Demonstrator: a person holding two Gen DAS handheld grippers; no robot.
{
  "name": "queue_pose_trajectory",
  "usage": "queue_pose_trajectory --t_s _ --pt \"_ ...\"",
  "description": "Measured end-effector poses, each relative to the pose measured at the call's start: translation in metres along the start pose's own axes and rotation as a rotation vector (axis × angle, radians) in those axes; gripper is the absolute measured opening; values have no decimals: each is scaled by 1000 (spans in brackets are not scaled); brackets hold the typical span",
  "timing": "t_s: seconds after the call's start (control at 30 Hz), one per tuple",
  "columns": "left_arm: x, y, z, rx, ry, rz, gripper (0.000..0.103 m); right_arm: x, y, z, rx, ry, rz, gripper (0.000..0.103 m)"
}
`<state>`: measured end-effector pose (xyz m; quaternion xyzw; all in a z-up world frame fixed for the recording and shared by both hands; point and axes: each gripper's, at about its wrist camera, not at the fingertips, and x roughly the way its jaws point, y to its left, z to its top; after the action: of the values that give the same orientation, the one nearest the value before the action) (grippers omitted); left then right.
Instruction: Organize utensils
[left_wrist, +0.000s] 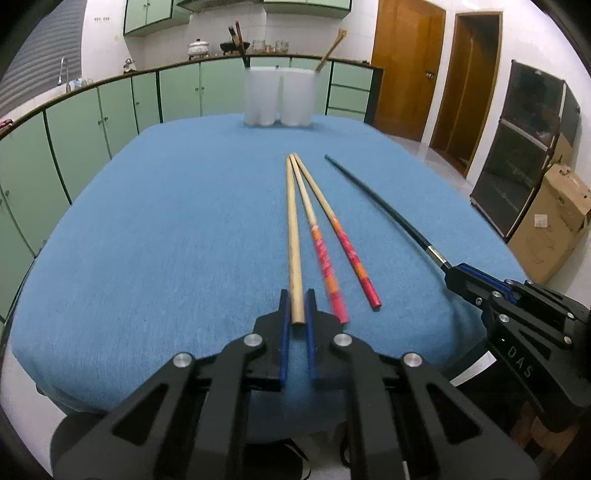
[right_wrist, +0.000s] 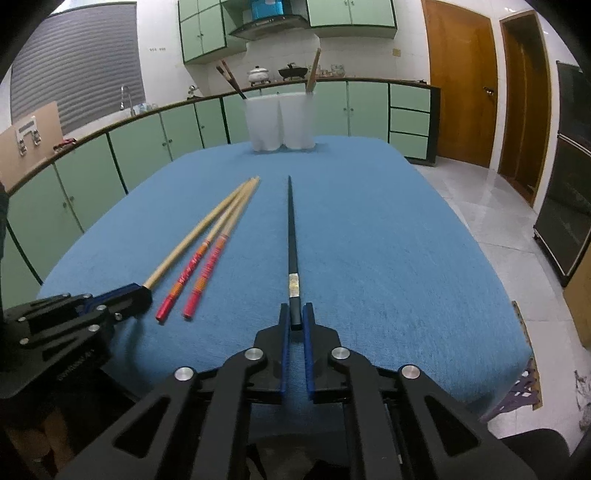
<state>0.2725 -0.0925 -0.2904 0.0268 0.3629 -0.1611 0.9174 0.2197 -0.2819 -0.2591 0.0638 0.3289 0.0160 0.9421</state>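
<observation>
Both pinched near ends; left gripper (left_wrist: 297, 306) held plain chopstick (left_wrist: 293, 236), right gripper (right_wrist: 295, 319) black chopstick (right_wrist: 291, 236); shafts pointed toward cups (right_wrist: 280, 122).

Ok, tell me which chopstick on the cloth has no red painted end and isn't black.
The plain wooden chopstick, leftmost of the four, gripped at its near end by the left gripper. Its two neighbours have red-orange ends.

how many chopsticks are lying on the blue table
4. Plain wooden chopstick between the left gripper fingers; two red-handled chopsticks beside it; black chopstick in the right gripper. More stand in the white cups.
</observation>
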Motion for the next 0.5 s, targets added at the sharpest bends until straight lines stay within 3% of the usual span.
queue_pose_trajectory --t_s 0.27,0.5 --pt "-51 8 33 -51 -92 -11 6 -50 1 43 -23 -117 21 6" --pt "-88 13 78 -29 -184 -11 6 -77 7 99 -83 -208 32 7"
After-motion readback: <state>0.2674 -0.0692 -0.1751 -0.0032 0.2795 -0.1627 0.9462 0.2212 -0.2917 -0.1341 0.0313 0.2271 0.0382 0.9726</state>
